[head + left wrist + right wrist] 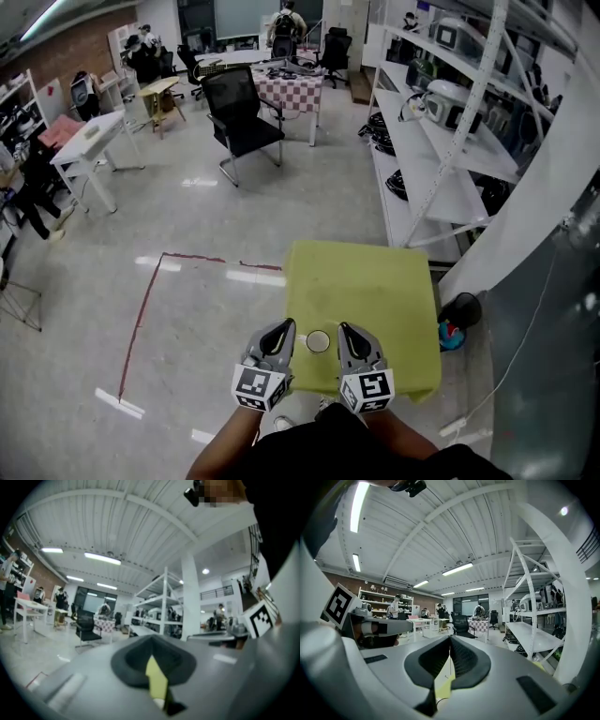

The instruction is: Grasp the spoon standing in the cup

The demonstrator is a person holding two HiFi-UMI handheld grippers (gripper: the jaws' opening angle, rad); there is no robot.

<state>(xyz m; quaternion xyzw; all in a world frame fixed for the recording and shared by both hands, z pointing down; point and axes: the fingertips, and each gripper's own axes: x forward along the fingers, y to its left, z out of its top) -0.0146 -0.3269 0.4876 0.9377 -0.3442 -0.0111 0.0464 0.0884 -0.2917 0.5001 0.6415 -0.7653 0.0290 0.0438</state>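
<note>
Nearest the camera, the person's bare forearm (228,454) led up to the left gripper (284,327), and the right gripper (345,329) sat just beside it. Each carried its black-and-white marker cube at the near end. Both pointed away from the person over the near edge of a yellow-green table (375,272).

In the left gripper view the two dark pads of the left gripper (152,639) met at their tips with nothing caught between them. Only a strip of the yellow-green top showed through the gap lower down. In the right gripper view the right gripper (450,638) was likewise closed tip to tip and empty.

A small white cup (318,341) stood on the table between the two grippers, close to the near edge and touched by neither. From above it showed only as a pale round rim, and the spoon in it was too small to make out.

Past the table's right side, a dark round thing (463,308) and a blue-and-red object (450,337) lay on the floor. A line of red tape (141,319) ran across the pale floor to the left. Farther off stood white shelves (441,178), a black office chair (239,112), a white desk (89,141) and a table with a checked cloth (291,91). A person (286,23) stood at the far end.
</note>
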